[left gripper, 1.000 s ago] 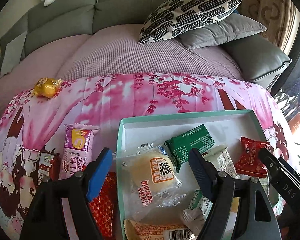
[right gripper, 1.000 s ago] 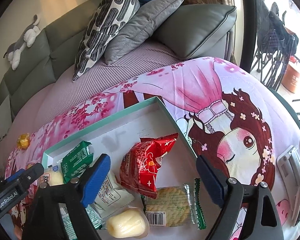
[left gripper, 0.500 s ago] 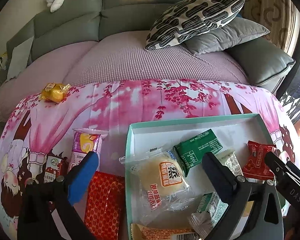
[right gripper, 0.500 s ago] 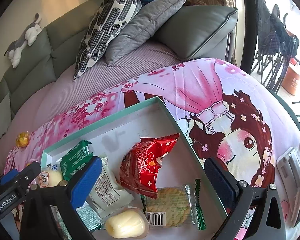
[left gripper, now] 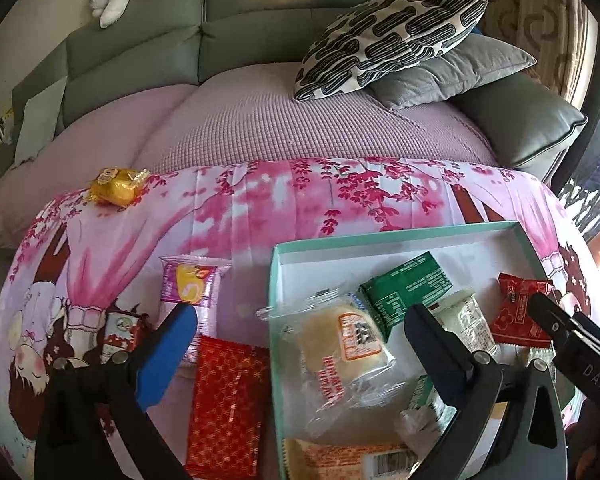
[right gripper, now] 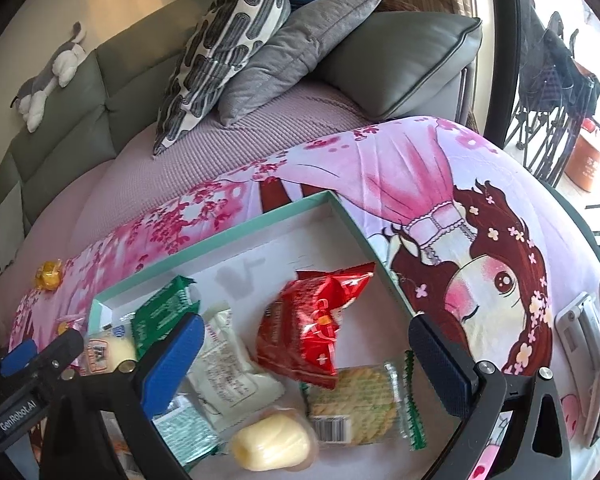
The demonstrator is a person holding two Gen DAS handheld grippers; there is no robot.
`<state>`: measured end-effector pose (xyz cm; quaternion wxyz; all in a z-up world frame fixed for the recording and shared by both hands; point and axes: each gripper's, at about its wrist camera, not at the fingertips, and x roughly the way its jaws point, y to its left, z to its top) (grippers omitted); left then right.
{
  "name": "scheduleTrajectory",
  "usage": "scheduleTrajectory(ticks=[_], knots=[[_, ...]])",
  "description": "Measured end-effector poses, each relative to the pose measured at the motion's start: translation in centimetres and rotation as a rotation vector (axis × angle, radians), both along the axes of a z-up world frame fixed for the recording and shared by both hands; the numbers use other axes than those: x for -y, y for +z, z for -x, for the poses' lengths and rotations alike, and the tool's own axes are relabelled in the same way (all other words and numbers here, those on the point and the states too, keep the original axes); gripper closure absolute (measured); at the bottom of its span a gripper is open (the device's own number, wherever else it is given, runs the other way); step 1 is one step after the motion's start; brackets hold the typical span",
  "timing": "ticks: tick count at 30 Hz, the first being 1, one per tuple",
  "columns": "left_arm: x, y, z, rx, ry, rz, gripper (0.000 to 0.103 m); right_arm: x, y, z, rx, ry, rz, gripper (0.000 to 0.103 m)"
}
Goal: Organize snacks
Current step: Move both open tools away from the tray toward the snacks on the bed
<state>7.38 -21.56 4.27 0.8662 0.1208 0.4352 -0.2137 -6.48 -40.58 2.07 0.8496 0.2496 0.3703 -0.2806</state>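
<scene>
Step in hand: between picks. The left hand-held gripper [left gripper: 300, 344] has just been opening and stands wide, its pads clear of the bun packet [left gripper: 340, 356] between them in the tray [left gripper: 380, 236]. The right hand-held gripper [right gripper: 306, 354], likewise just opened, stands wide and empty over the red packet [right gripper: 312, 320].

Next move, by judgement: collect the loose snacks at lower left of the left view, beginning with the red patterned packet [left gripper: 228, 404].

The surface carries a pink printed cloth [left gripper: 300, 200]. A grey sofa [left gripper: 148, 56] with cushions fills the upper frame.
</scene>
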Motion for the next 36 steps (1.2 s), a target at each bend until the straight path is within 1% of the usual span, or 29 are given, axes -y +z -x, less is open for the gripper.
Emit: scheduleTrajectory(ticks=[6, 14, 21, 25, 29, 33, 36], knots=[[-2.7, 0.7, -0.8, 0.009, 0.036, -0.007, 0.0, -1.9, 1.3, -0.9, 0.022, 0.036, 0.012, 0.0], [-8.0, 1.0, -1.5, 0.021, 0.113, -0.037, 0.0, -5.4, 2.3, -2.8, 0.038, 0.115, 0.023, 0.0], [-13.2, 1.0, -2.6, 0.001, 0.214, -0.008, 0.0, -9.1, 3.5, -4.5, 0.044, 0.204, 0.065, 0.0], [-16.0, 0.7, -3.1, -0.009, 0.274, -0.012, 0.0, -10.9, 3.4, -5.3, 0.04, 0.248, 0.078, 0.0], [-18.6, 0.8, -3.6, -0.013, 0.333, 0.006, 0.0, -12.9, 3.2, -5.9, 0.036, 0.295, 0.081, 0.0], [-20.2, 0.8, -4.1, -0.016, 0.372, -0.004, 0.0, -14.9, 2.8, -6.6, 0.023, 0.343, 0.086, 0.0], [-21.4, 0.9, -4.2, -0.023, 0.39, 0.012, 0.0, -16.4, 2.7, -7.1, 0.019, 0.381, 0.089, 0.0]])
